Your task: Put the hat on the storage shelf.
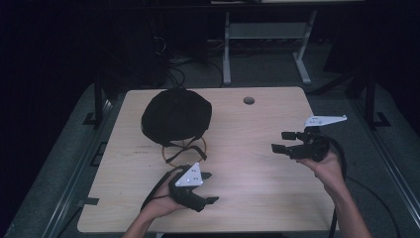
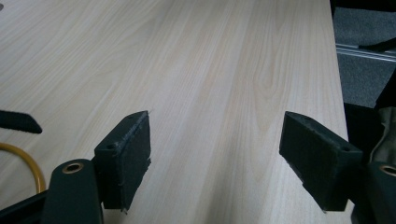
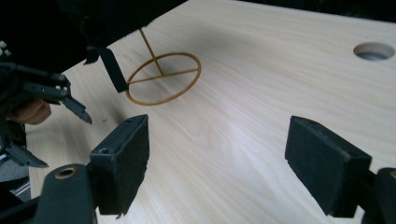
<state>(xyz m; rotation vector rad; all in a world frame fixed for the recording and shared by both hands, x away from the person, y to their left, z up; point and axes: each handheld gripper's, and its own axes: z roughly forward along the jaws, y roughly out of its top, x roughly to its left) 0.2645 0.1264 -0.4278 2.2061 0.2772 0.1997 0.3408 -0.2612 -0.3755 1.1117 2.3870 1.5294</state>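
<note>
Both grippers [image 1: 207, 188] [image 1: 281, 142] are hovering with jaws wide and empty, risking tipping the hat [image 1: 176, 116] off its stand [image 3: 163, 78] if either is bumping it.

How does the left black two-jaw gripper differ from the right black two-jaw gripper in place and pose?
The left gripper is near the table's front edge, close to the gold wire stand under the black cap; the right gripper is farther right, away from them. The left points right, the right points left. Both are open and empty.
</note>
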